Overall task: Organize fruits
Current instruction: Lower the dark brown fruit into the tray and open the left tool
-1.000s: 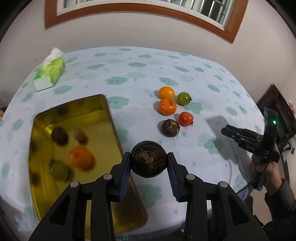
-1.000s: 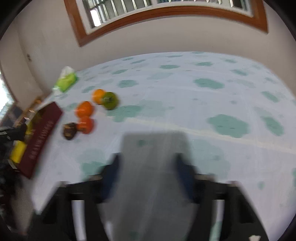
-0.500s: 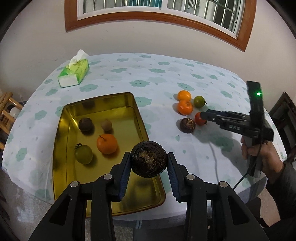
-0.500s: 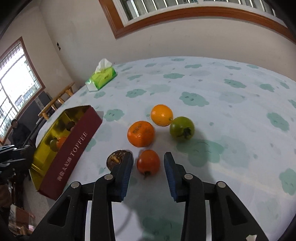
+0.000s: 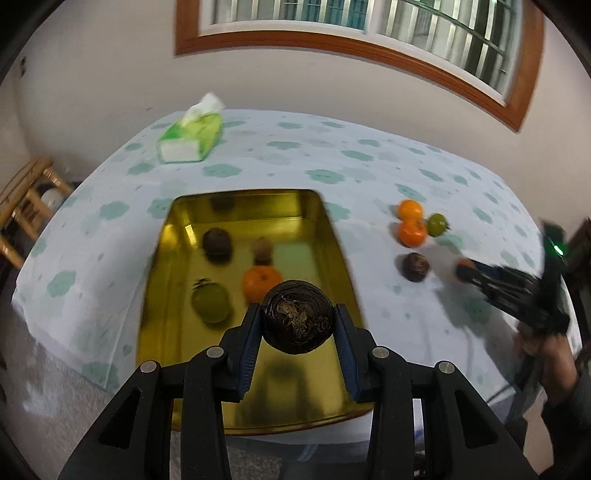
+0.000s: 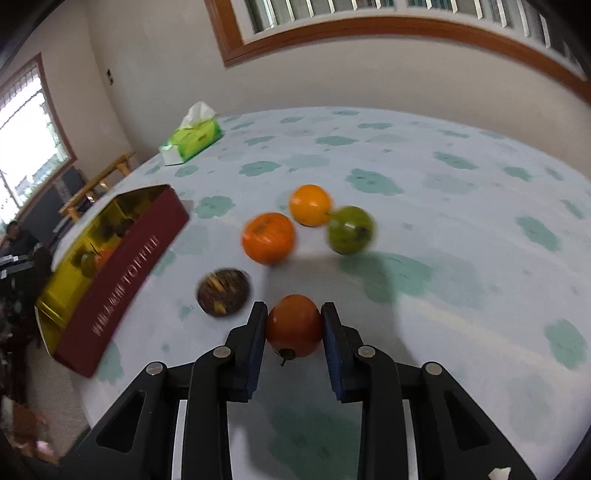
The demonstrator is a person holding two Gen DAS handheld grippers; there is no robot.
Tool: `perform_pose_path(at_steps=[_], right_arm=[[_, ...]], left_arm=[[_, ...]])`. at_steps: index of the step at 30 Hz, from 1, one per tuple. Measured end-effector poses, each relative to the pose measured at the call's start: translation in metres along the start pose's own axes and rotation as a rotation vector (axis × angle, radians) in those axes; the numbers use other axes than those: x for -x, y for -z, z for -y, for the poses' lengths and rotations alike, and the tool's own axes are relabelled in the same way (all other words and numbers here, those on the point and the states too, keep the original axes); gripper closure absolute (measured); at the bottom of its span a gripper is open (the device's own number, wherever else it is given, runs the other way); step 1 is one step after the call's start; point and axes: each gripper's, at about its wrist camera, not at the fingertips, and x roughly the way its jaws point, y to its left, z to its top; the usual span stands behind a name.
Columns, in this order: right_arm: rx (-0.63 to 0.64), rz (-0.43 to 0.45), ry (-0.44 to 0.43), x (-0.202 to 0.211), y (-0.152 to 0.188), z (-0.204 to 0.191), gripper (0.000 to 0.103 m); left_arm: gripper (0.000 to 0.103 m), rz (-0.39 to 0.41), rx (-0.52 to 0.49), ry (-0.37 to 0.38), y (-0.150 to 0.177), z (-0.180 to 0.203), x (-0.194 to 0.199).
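A round table (image 6: 461, 192) in a pale cloth with green blotches stands under a wood-framed window (image 5: 369, 22). The left gripper (image 5: 297, 325) pinches a dark round fruit (image 5: 297, 320) above the gold tin (image 5: 340, 258). The right gripper (image 6: 293, 325) clamps a red tomato (image 6: 293, 325), stem towards the camera.

The tin tray (image 5: 332, 236) looks like metal, with a glossy golden inside that mirrors the fruits. The dark round fruit (image 5: 297, 321) has a rough, fibrous, matt skin. The red tomato (image 6: 293, 325) is smooth and a little shiny. A matt printed cloth covers the table (image 6: 443, 177). The window frame (image 5: 369, 48) looks like varnished wood.
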Motion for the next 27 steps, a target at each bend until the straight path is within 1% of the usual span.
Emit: perform_pose_path(at_steps=[1, 6, 9, 14, 21, 27], right_arm=[[-0.012, 0.007, 0.018, 0.006, 0.006, 0.004, 0.076], [-0.065, -0.001, 0.046, 0.017, 0.02, 0.02, 0.076], [-0.098, 0.006, 0.052, 0.02, 0.022, 0.028, 0.076], [-0.088, 0.001, 0.066, 0.019, 0.022, 0.025, 0.076], [-0.083, -0.001, 0.071, 0.019, 0.022, 0.025, 0.076], [-0.082, -0.001, 0.073, 0.019, 0.022, 0.024, 0.076]], left_arm=[[0.063, -0.005, 0.014, -0.015, 0.002, -0.007, -0.002], [0.063, -0.022, 0.048, -0.066, 0.011, -0.028, -0.013], [0.063, -0.028, 0.068, -0.078, 0.015, -0.038, -0.019], [0.063, -0.06, 0.083, -0.082, 0.022, -0.049, -0.03], [0.063, -0.084, 0.083, -0.078, 0.027, -0.049, -0.038], [0.063, -0.074, 0.052, -0.088, 0.028, -0.041, -0.04]])
